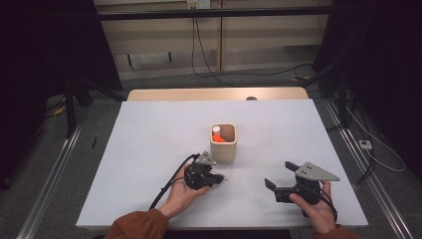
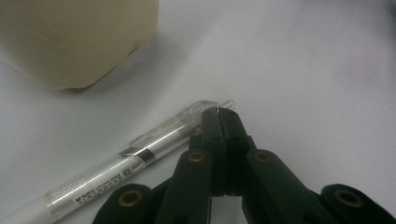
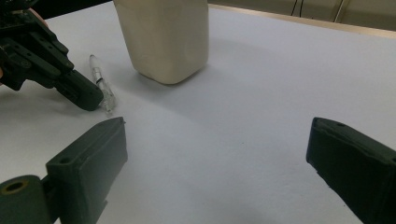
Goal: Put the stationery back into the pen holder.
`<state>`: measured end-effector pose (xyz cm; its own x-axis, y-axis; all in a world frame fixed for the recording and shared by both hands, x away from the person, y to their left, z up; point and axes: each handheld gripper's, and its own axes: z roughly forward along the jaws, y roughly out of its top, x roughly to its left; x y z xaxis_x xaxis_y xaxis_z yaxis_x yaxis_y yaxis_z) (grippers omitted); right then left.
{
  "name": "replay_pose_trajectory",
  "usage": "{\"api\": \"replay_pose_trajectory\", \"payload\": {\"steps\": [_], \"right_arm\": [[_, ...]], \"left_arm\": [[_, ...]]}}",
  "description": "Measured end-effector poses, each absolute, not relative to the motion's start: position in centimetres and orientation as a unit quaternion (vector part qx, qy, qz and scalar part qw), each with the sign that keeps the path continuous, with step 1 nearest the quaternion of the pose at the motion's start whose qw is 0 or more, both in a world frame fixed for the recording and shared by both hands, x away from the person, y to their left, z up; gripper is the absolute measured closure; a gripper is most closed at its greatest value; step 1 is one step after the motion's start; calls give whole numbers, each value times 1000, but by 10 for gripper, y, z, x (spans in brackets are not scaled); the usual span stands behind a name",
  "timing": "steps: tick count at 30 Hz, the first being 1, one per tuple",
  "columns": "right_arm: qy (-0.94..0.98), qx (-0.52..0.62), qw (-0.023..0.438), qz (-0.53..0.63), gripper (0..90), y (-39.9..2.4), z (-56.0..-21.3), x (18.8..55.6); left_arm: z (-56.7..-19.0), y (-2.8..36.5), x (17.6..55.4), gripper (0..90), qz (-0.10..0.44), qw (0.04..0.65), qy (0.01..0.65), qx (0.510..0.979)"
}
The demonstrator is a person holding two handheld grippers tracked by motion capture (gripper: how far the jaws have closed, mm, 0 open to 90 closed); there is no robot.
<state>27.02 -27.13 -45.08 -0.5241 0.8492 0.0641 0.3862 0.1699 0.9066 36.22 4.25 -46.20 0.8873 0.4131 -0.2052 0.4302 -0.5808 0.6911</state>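
While both grippers are held low over the white table (image 1: 149, 149) in the high view, a cream holder (image 1: 223, 143) is seen beyond; the left gripper (image 2: 218, 112) is seen clenched, empty, beside a pen (image 2: 140, 154) lying flat; the right gripper (image 3: 215, 154) is seen spread wide

A lab or test room: beyond the claws, a white table (image 1: 149, 149) stands alone between dark curtains (image 1: 45, 50) and floor rails (image 1: 54, 169), with loose cables (image 1: 209, 69) and a wall socket (image 1: 198, 4) behind it.
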Motion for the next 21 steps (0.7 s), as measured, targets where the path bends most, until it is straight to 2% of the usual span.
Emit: {"api": "replay_pose_trajectory", "payload": {"steps": [21], "right_arm": [[729,423,238,483,52,-270,-451,271]], "left_arm": [[-462,32,371,900,-17,392,247,886]]}}
